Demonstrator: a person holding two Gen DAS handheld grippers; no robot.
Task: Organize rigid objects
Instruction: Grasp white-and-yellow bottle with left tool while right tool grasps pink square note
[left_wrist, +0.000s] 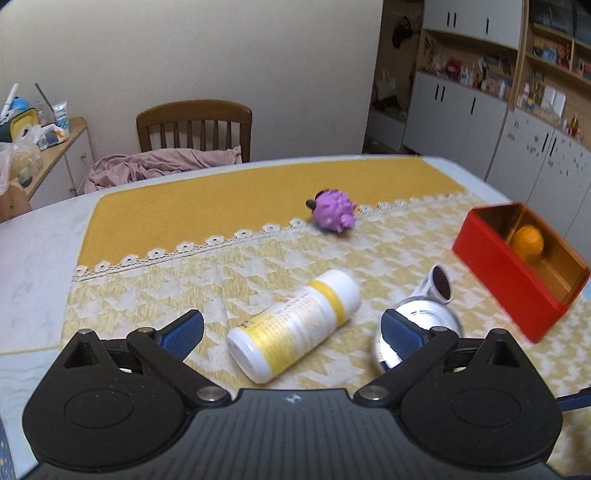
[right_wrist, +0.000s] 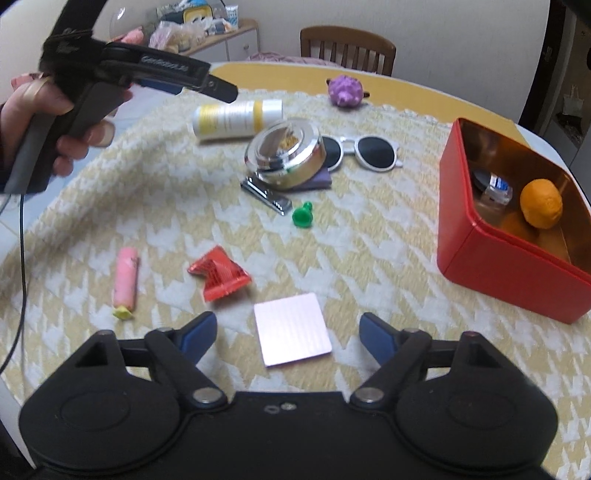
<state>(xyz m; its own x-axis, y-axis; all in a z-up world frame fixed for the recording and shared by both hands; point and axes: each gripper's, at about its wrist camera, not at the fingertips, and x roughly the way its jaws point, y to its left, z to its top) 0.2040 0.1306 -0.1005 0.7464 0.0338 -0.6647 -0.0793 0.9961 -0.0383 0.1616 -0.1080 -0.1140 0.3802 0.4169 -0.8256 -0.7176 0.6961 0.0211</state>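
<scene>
1. My left gripper stands wide open above the table. The white bottle lies on its side between the fingers; neither pad touches it.
2. My right gripper is also open and holds nothing. The pink square tile lies flat on the cloth between its fingers, clear of both pads.
3. In the right wrist view, a hand grips the left tool's handle at upper left, with a cable hanging below it.
4. The red box sits open at the right of the table. Inside it: an orange and a small clear container. A dark item lies behind the container; I cannot identify it.
5. A shiny round tin sits mid-table, resting on a purple pad. White sunglasses lie just beside it on the box side, touching or nearly so.
6. A metal clip lies in front of the tin, with a green peg just beside it.
7. A crumpled red wrapper lies near the tile. A pink tube with a yellow end lies well to the wrapper's left.
8. A purple toy sits at the far side, by the lace border.
9. A wooden chair stands behind the table with pink fabric draped on it.
</scene>
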